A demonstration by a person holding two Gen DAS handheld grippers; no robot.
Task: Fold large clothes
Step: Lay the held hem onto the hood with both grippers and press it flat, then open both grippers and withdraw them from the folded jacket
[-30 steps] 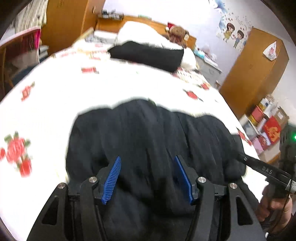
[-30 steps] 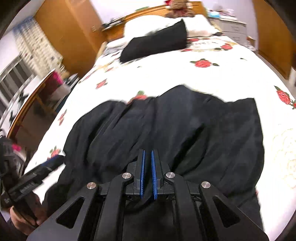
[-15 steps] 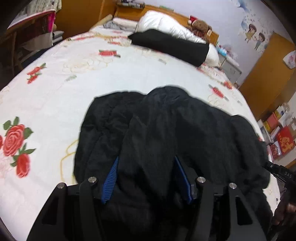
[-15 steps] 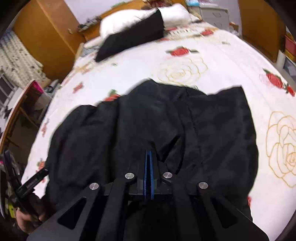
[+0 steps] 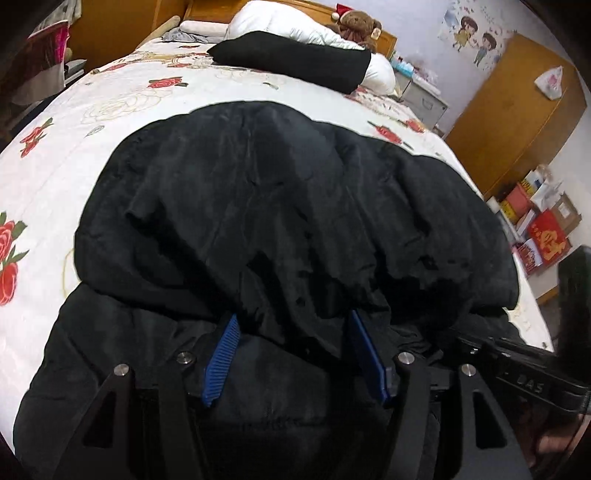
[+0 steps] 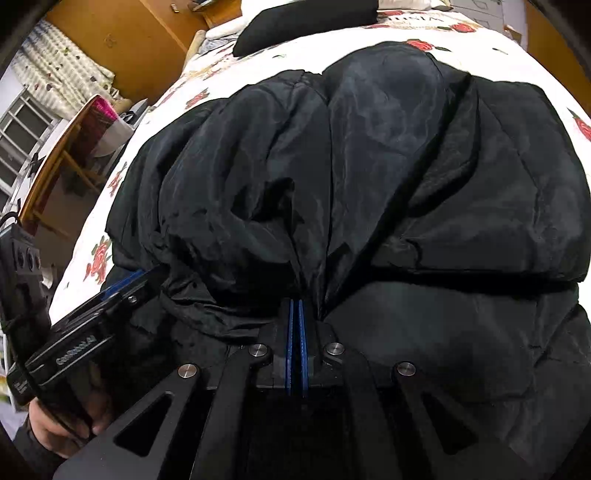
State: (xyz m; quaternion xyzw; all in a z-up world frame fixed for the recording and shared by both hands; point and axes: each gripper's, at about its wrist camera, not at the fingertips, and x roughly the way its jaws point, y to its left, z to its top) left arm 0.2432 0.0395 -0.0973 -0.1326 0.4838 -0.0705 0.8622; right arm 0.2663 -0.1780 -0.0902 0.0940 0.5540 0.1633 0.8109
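Two hand-held grippers work a black padded jacket (image 5: 295,206) heaped on the rose-printed bed (image 5: 74,122): the left hand-held gripper (image 5: 295,354), low in its frame, stands about half open with a thick fold bunched between its blue pads, apparently gripped, though the dark cloth hides the contact. The right hand-held gripper (image 6: 296,325) is clenched on a pinch of jacket cloth at lower centre. Lettering on the left tool, lower left of the right view, is too blurred to read.

One black jacket (image 5: 280,206) lies before me on one rose-print bed (image 5: 74,122); beyond it, one folded black garment (image 5: 291,59), one white pillow (image 5: 280,22), one teddy bear (image 5: 356,22).
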